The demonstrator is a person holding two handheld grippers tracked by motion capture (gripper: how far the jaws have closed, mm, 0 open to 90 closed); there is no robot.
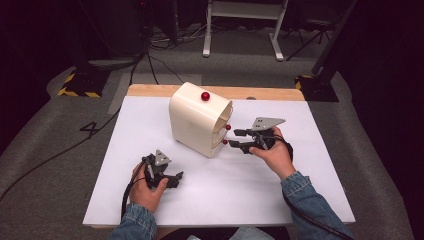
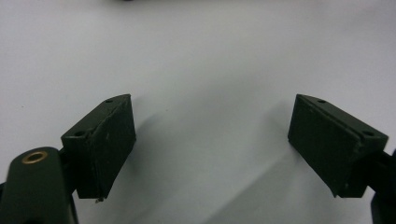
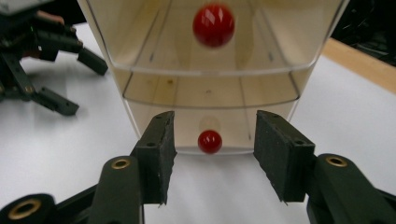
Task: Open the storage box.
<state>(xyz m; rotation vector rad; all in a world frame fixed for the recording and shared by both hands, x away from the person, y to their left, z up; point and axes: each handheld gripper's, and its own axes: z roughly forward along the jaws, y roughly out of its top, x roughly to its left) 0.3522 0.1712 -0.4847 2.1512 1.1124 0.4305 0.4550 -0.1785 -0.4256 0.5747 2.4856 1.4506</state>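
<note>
Two grippers, both with jaws spread, holding nothing. Right gripper (image 3: 210, 156) lined up on the lowest red knob (image 3: 209, 141) of the cream drawer unit (image 1: 195, 120) mid-bench (image 1: 225, 190). Step: reaching for the bottom drawer. Next: ease forward, close on knob, pull straight. Left gripper (image 1: 172, 179) rests near bench front.
</note>
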